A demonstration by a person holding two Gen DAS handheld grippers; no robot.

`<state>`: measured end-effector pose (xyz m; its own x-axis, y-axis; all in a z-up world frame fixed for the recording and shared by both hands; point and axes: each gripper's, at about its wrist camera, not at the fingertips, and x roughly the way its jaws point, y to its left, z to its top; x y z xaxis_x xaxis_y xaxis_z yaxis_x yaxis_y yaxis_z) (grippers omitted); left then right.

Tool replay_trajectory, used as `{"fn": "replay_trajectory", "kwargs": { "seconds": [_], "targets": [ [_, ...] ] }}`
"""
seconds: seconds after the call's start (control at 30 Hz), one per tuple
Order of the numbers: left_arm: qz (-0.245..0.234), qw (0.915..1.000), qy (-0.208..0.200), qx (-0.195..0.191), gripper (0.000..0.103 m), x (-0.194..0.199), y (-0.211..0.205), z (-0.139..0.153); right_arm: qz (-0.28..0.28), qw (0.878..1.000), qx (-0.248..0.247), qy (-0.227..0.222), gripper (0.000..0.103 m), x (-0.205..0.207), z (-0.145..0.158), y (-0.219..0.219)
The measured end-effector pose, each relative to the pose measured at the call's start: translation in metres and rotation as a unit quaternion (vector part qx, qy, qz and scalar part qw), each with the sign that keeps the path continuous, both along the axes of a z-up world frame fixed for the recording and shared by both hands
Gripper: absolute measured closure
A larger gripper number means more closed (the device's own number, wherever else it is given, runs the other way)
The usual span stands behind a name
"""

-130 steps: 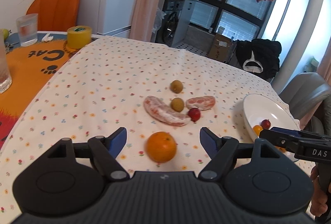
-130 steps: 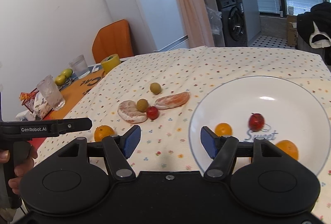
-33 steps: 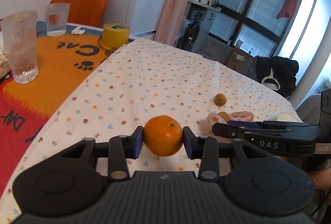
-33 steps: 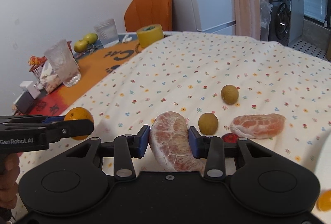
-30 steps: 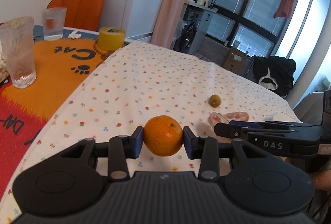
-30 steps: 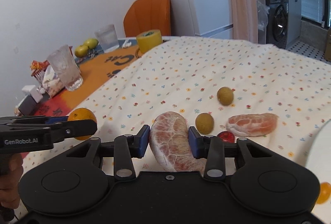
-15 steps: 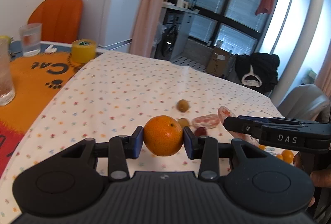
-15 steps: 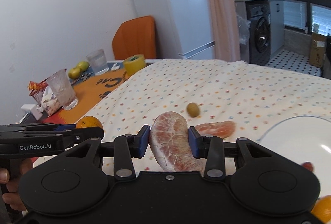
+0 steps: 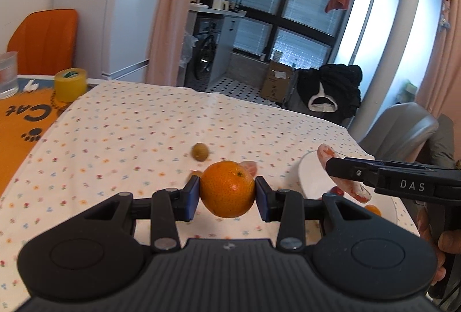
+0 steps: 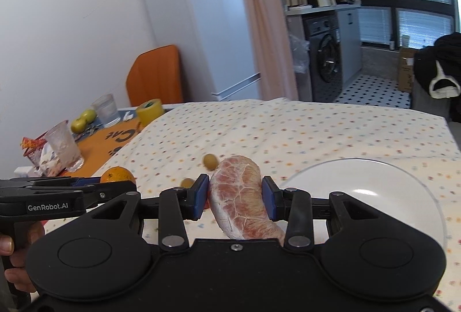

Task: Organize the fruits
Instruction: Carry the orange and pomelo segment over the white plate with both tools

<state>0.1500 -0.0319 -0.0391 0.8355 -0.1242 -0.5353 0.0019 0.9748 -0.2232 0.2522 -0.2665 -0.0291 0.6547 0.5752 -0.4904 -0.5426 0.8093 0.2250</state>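
Above the counter (image 9: 121, 125) with its flowered cloth, the left gripper (image 9: 227, 191) has its fingers clamped on an orange (image 9: 227, 188). The right gripper (image 10: 234, 197) is clamped on a peeled pomelo segment (image 10: 239, 197), beside a white plate (image 10: 374, 191).

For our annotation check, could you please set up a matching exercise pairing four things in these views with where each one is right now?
Things:
1. orange
2. peeled grapefruit segment
3. yellow tape roll
4. white plate

Places:
A. on the floral cloth, to the right, nothing gripping it
B. clamped in the right tongs
C. at the table's far left, by the orange mat
D. clamped in the left tongs

Pairs: 1-D, 2-B, 3-C, 4-A
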Motion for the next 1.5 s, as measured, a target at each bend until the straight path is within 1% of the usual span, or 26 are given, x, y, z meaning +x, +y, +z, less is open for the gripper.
{"fn": "replay_trajectory", "kwargs": {
  "seconds": [0.2,0.33,0.7,1.0,1.27,1.5],
  "targets": [
    [-0.020,0.9997,-0.008,0.009,0.064,0.010,-0.019,0.006,-0.027,1.000,0.004,-0.002,0.066,0.001,-0.001,-0.030],
    [-0.030,0.9994,-0.010,0.012,0.064,0.017,-0.031,0.007,-0.045,0.999,0.007,0.000,0.068,0.004,-0.003,-0.049],
    [-0.062,0.9979,-0.005,0.017,0.064,0.037,-0.065,0.002,-0.082,0.997,0.017,0.004,0.070,0.011,-0.011,-0.090],
    [-0.092,0.9955,0.005,0.018,0.064,0.054,-0.092,-0.009,-0.111,0.994,0.011,0.015,0.070,0.011,-0.018,-0.121],
    [-0.110,0.9935,0.014,0.023,0.064,0.067,-0.109,-0.015,-0.118,0.992,0.006,0.031,0.069,0.017,-0.028,-0.127],
    [-0.109,0.9934,0.027,0.026,0.064,0.078,-0.111,-0.024,-0.108,0.993,0.007,0.038,0.069,0.032,-0.037,-0.120]
  ]
}}
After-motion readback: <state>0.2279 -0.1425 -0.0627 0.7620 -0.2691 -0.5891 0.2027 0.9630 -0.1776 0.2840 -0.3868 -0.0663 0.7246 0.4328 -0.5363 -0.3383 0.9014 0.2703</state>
